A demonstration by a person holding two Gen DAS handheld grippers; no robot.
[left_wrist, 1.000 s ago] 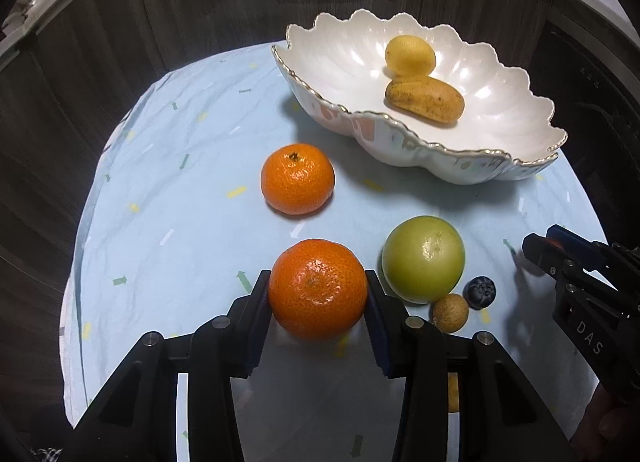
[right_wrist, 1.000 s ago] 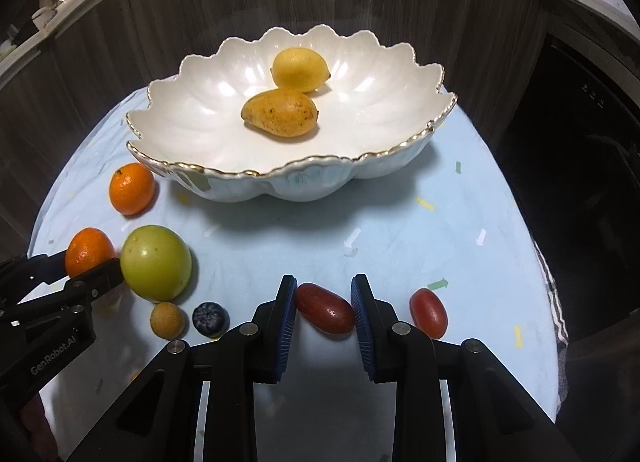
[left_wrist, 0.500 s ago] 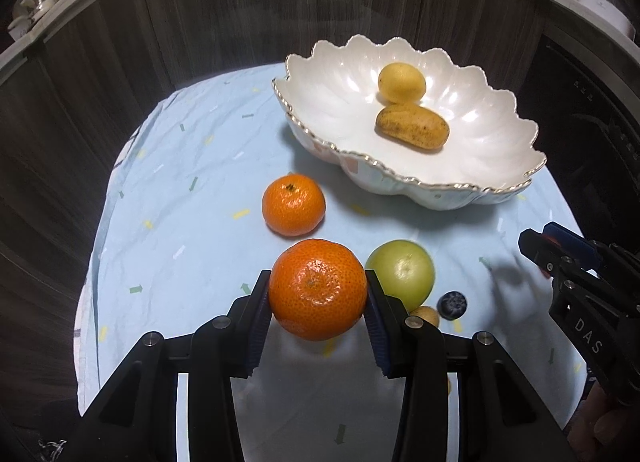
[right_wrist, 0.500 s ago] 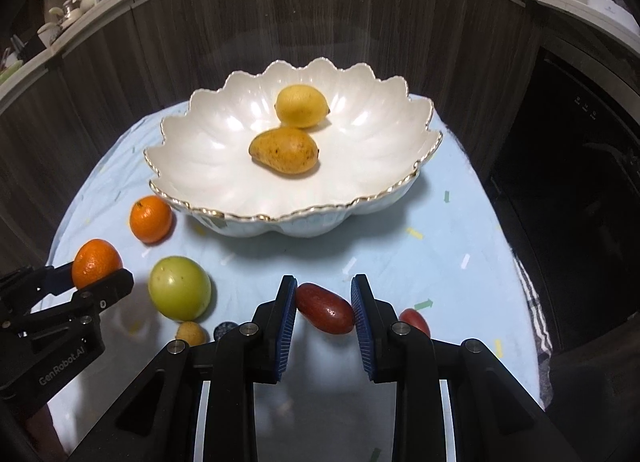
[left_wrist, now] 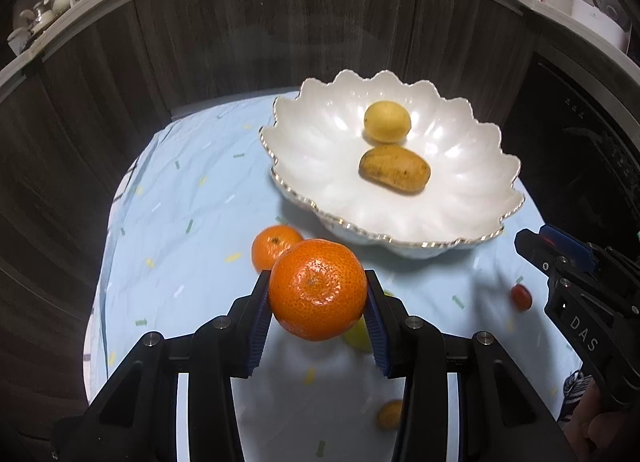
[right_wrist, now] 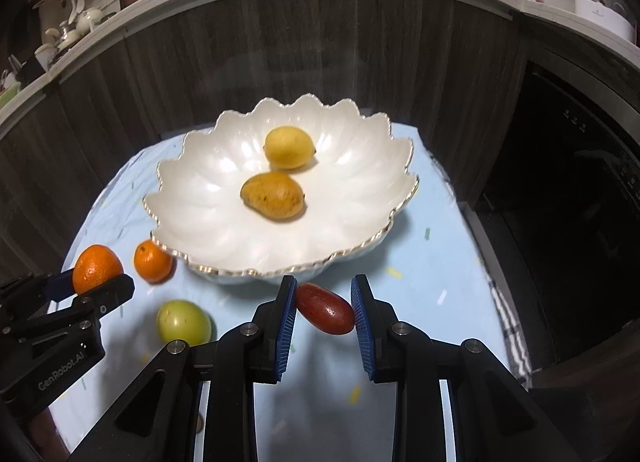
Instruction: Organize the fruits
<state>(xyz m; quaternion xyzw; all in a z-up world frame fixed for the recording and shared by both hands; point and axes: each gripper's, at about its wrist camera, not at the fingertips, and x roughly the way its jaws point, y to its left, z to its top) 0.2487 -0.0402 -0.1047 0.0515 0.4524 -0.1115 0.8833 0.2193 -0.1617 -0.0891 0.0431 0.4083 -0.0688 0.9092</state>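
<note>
Step in hand: carrying fruit to the scalloped white bowl (right_wrist: 200,190). The left gripper (left_wrist: 316,296) has its jaws pinching a mandarin (left_wrist: 318,289), held clear of the bench (left_wrist: 180,222). The right gripper (right_wrist: 323,306) has its jaws pinching a red oblong fruit (right_wrist: 325,308), also aloft. Judged next: carry both over the rim, lower, then release gently.

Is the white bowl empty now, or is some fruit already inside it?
Not empty. The white bowl holds two fruits: a round yellow fruit and a spotted yellow-brown fruit lying in front of it. The other fruits are outside it.
</note>
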